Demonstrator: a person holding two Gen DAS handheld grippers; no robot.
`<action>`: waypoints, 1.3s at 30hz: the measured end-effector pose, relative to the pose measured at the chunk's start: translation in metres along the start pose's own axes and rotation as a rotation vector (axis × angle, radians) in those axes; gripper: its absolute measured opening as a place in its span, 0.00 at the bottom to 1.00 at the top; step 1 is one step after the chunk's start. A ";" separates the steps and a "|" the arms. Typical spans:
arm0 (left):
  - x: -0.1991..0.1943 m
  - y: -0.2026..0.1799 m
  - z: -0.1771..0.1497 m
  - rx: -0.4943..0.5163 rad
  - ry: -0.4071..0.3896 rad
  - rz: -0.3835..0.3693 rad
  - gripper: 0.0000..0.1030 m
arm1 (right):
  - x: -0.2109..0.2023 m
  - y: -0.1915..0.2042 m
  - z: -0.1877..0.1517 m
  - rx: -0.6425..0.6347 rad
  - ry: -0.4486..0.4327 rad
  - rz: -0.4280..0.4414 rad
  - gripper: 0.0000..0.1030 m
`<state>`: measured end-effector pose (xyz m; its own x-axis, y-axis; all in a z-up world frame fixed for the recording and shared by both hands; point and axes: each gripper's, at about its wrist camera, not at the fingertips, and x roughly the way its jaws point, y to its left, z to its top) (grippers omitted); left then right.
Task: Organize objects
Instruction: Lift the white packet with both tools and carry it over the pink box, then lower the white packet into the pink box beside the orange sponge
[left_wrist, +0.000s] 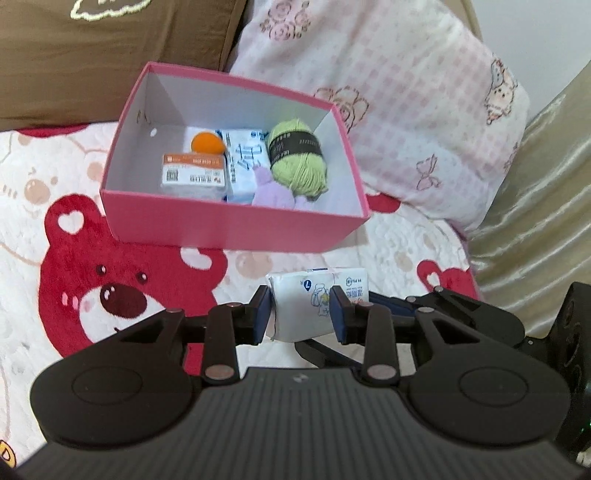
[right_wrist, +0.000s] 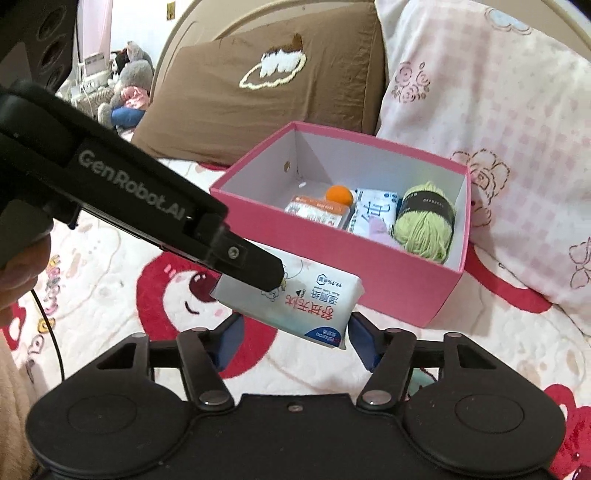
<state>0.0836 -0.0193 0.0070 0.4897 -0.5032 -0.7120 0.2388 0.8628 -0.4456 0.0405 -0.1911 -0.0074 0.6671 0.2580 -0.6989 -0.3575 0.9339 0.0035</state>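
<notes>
Left tool (left_wrist: 301, 314) clenched on a tissue pack (left_wrist: 314, 306); right tool (right_wrist: 295, 339) released around it; pink box (left_wrist: 236, 225) at twelve o'clock.

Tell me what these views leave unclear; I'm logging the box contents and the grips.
- Pink box floor: its near wall hides the front strip in both wrist views.
- Purple item: half hidden behind that wall, identity unclear.
- Tissue pack: whether the right gripper pads press it is unclear; the left gripper clamps it.
- Small print on the boxed packs: too small.
</notes>
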 end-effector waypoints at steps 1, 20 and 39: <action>-0.004 0.000 0.002 0.002 -0.009 -0.003 0.31 | -0.002 -0.001 0.001 0.004 -0.005 0.004 0.61; -0.046 0.009 0.046 0.004 -0.121 0.026 0.31 | -0.010 0.002 0.059 -0.046 -0.093 0.075 0.59; -0.019 0.037 0.122 -0.006 -0.159 0.035 0.31 | 0.023 -0.034 0.143 -0.024 -0.107 0.147 0.60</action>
<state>0.1851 0.0283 0.0700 0.6245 -0.4586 -0.6322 0.2145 0.8790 -0.4258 0.1616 -0.1815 0.0782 0.6713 0.4177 -0.6122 -0.4715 0.8780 0.0820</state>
